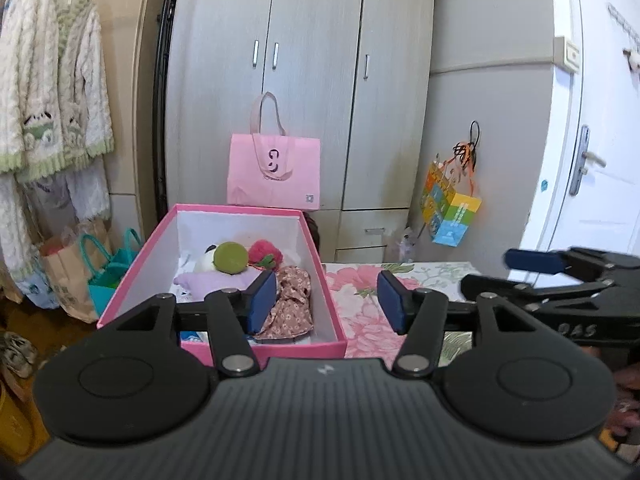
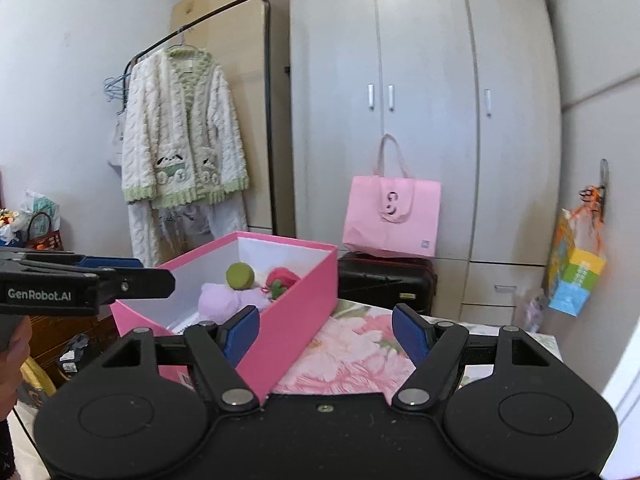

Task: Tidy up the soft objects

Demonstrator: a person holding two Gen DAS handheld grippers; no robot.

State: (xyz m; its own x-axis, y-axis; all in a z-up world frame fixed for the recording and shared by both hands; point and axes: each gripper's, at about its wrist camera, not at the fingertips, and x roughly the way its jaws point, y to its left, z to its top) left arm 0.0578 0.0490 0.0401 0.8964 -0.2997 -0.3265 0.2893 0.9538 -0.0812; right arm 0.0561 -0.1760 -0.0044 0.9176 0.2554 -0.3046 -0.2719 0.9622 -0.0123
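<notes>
The left gripper is released, its blue pads wide apart with nothing between them, and it hangs above the near right corner of the pink box. The right gripper is also released and holds nothing; it hangs just right of the box, over the flower-print cloth that covers the surface.

The pink box stands on the left part of this cloth, its lid off. Inside lie the soft objects: a panda plush with a green round part, a lilac plush in front of it, a red strawberry plush toward the right wall, and a floral cloth doll at the near right side.

Behind the box, a pink tote bag leans on the grey wardrobe. A white fluffy cardigan hangs on a rack at the left.
</notes>
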